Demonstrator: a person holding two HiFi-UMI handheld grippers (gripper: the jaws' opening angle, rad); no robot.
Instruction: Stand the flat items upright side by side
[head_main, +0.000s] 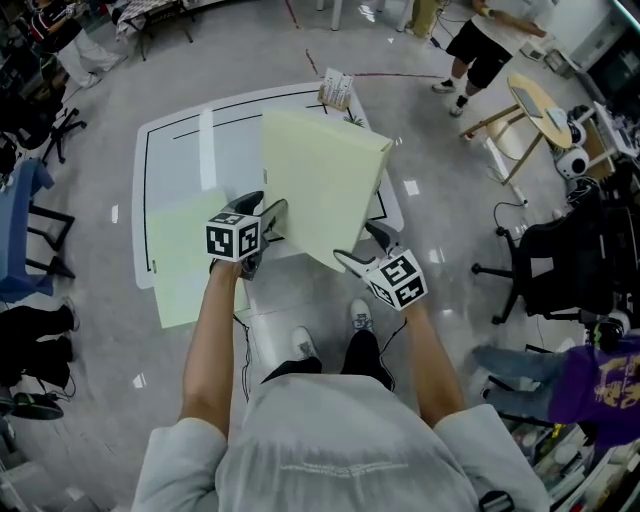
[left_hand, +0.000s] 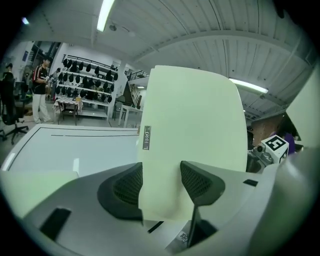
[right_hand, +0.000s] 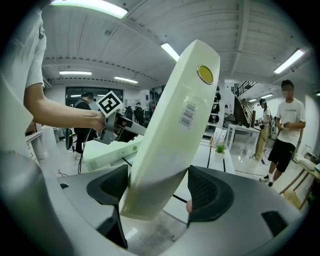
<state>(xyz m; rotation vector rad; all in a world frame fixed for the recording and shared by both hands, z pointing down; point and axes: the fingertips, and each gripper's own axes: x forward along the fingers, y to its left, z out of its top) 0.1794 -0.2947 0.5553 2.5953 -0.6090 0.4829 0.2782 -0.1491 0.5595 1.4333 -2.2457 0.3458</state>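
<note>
A large flat pale-green box (head_main: 320, 185) is held tilted above the white table (head_main: 175, 140), one lower edge toward me. My left gripper (head_main: 262, 208) grips its lower left edge; in the left gripper view the box (left_hand: 192, 130) stands between both pads (left_hand: 127, 187) of that gripper (left_hand: 161, 182). My right gripper (head_main: 365, 250) holds the lower right corner, the box (right_hand: 175, 135) wedged slantwise between the jaws of the gripper (right_hand: 157, 187). A second pale-green box (head_main: 185, 255) lies flat on the table's left side, also seen as the flat box (right_hand: 107, 152) beyond the marker cube.
A small potted plant (head_main: 337, 88) stands at the table's far edge. A person (head_main: 480, 50) stands beyond the table at the right, near a wooden stool (head_main: 530, 105). An office chair (head_main: 545, 265) and a seated person (head_main: 600, 385) are at the right.
</note>
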